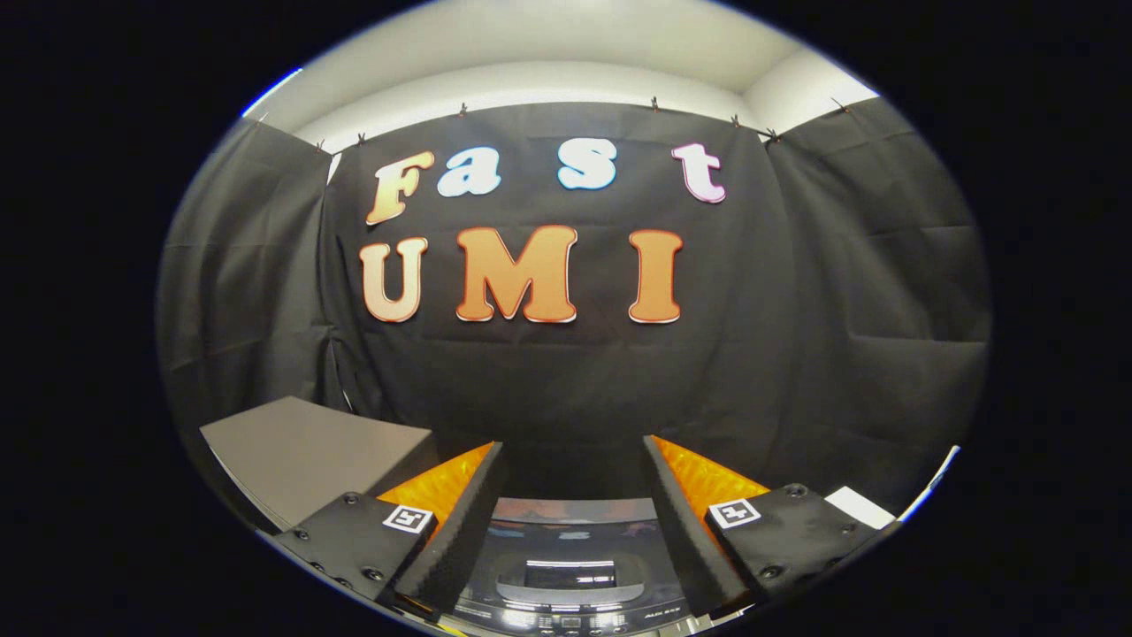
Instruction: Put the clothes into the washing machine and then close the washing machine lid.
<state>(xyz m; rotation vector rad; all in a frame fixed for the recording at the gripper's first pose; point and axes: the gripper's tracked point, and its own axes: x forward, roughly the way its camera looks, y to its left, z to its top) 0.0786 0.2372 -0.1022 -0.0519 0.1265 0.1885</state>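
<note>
1. Washing machine (570, 566): a dark, glossy top seen from above, lying low between the two fingers of the gripper (573, 482) and reaching just ahead of them.
2. Lid of the washing machine: the dark glossy panel carries bright reflections of overhead lights; whether it is fully down cannot be told from this angle.
3. Control strip (566, 619): a row of small markings and buttons along the near edge of the machine, closest to the camera and partly hidden under the fingers.
4. Gripper: fingers spread wide apart, with nothing between them; the machine's top shows through the gap. The fingers touch nothing that can be seen.
5. Square markers: one small black-and-white tag on each finger mount, the left one (408, 518) and the right one (735, 512).
6. Grey box (309, 451): a flat-topped grey surface standing to the left of the machine, just beyond the left finger.
7. White item (860, 506): a small pale flat piece beyond the right finger; its nature cannot be told.
8. Clothes: their place cannot be told from this view.
9. Black cloth wall (566, 389): hangs directly behind the machine, well beyond the fingertips, with a pale ceiling (566, 53) above.
</note>
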